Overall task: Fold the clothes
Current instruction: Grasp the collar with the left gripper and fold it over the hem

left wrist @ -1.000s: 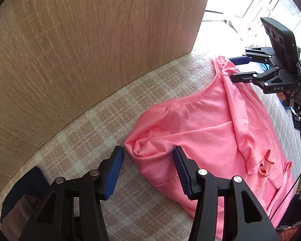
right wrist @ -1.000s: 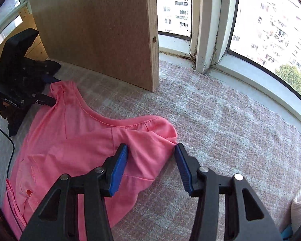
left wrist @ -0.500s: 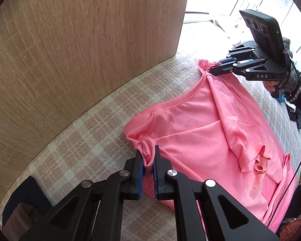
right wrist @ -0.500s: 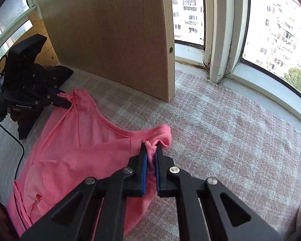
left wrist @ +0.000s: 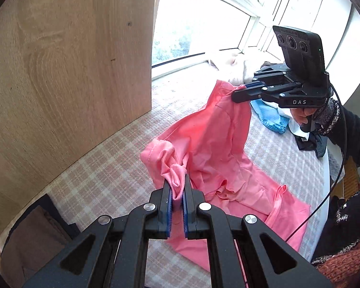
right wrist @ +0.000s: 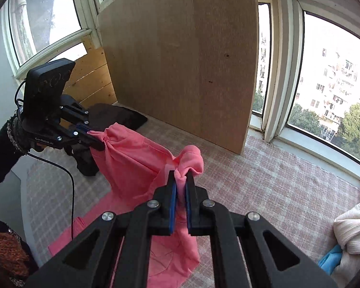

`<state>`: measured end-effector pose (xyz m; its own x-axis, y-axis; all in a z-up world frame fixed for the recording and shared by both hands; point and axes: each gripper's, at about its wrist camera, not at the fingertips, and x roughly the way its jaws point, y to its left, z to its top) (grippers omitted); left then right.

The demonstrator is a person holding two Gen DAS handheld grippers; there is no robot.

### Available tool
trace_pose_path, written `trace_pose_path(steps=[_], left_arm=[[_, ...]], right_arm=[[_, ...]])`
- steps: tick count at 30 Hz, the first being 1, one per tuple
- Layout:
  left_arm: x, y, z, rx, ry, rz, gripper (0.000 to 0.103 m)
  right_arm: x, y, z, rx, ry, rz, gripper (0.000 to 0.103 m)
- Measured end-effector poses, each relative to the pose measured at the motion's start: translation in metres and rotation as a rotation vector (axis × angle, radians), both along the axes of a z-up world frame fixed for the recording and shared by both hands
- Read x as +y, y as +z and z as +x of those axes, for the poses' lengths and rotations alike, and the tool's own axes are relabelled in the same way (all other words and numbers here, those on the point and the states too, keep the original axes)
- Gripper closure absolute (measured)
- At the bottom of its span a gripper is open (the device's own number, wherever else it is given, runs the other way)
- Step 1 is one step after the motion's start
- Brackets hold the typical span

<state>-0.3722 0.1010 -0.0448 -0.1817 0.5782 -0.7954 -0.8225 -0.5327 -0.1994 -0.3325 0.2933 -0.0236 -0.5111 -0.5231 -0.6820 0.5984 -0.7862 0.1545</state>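
Nearby, wooden panel [left wrist: 67,72], cream knit [right wrist: 355,235], both grippers' fingers [left wrist: 168,207] clamped on pink shirt [left wrist: 216,144]

Wooden board [right wrist: 180,60], checked cloth [right wrist: 264,180], cream knit [right wrist: 352,230], windows [right wrist: 336,76].

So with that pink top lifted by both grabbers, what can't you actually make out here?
- Pink top: in the left view its lower hem runs behind the left gripper; in the right view the right gripper covers it.
- Dark clothes: cut off by the left view's edge.
- Cream knit: cut off by the right view's edge.
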Motion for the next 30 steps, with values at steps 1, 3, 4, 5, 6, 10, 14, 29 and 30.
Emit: trace_pose_path(steps=[1, 3, 4, 5, 6, 10, 14, 29, 30], left_arm=[[-0.005, 0.008, 0.012, 0.004, -0.005, 0.009, 0.097], [-0.009, 0.018, 0.039, 0.014, -0.013, 0.018, 0.097], [-0.011, 0.021, 0.053, 0.021, -0.016, 0.017, 0.097], [-0.016, 0.023, 0.068, 0.028, -0.021, 0.011, 0.097], [-0.02, 0.024, 0.084, 0.029, -0.028, 0.008, 0.097], [-0.025, 0.009, 0.144, 0.006, -0.053, -0.003, 0.097], [-0.03, -0.023, 0.19, -0.044, -0.067, -0.03, 0.097], [-0.052, -0.096, 0.282, -0.164, -0.108, -0.137, 0.095], [-0.053, -0.094, 0.285, -0.168, -0.107, -0.147, 0.095]], right_arm=[[-0.001, 0.004, 0.017, 0.002, 0.003, -0.002, 0.096], [-0.003, 0.007, 0.051, 0.005, 0.007, 0.0, 0.096], [-0.004, 0.005, 0.068, 0.001, 0.011, 0.001, 0.096], [-0.004, 0.004, 0.085, -0.003, 0.013, -0.001, 0.096], [-0.005, 0.001, 0.103, -0.008, 0.014, -0.003, 0.096], [-0.006, -0.025, 0.168, -0.033, 0.025, -0.002, 0.096], [-0.005, -0.063, 0.207, -0.081, 0.024, 0.025, 0.096], [0.01, -0.121, 0.274, -0.153, 0.063, 0.166, 0.094], [0.011, -0.119, 0.279, -0.169, 0.07, 0.183, 0.094]])
